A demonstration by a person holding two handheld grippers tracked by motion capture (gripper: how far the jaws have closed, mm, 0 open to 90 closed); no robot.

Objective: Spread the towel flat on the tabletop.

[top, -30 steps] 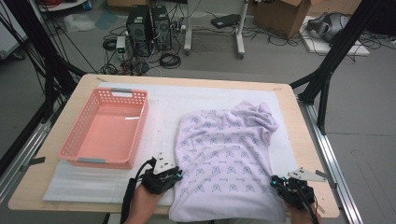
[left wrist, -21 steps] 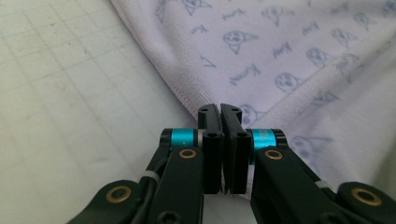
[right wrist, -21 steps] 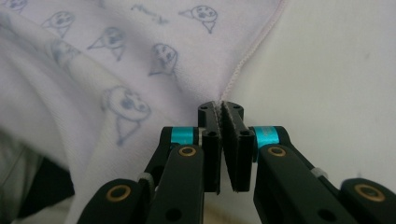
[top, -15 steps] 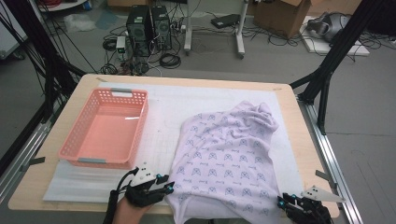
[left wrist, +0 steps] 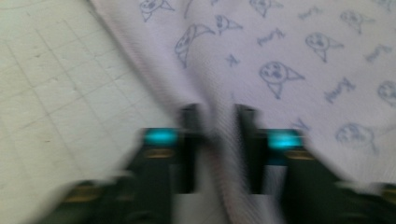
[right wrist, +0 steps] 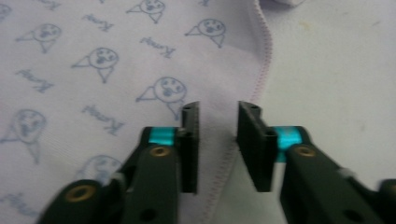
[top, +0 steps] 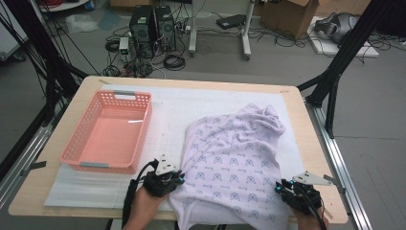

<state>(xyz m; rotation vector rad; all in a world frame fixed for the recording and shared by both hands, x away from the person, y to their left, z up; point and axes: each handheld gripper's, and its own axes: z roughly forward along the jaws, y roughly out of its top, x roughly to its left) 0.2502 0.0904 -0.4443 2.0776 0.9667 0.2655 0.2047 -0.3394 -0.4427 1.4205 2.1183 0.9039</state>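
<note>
A pale lilac cloth (top: 230, 158) printed with small cat faces lies rumpled on the white mat, its near end hanging over the table's front edge. My left gripper (top: 178, 180) is at the cloth's left edge near the front. In the left gripper view its jaws (left wrist: 217, 126) are shut on a raised fold of the cloth (left wrist: 289, 56). My right gripper (top: 281, 188) is at the cloth's right edge. Its jaws (right wrist: 218, 121) have just been closing but stand apart, with the stitched hem of the cloth (right wrist: 93, 60) lying between them.
A pink plastic basket (top: 125, 96) sits on the left of the white mat (top: 191, 103), close to my left hand. The wooden table (top: 191, 84) ends just behind both hands. Black frame legs stand at both sides.
Half a second ago both grippers sat nearer the table's front edge, off the cloth. Both have moved forward onto its side edges, about where they were a second ago.
</note>
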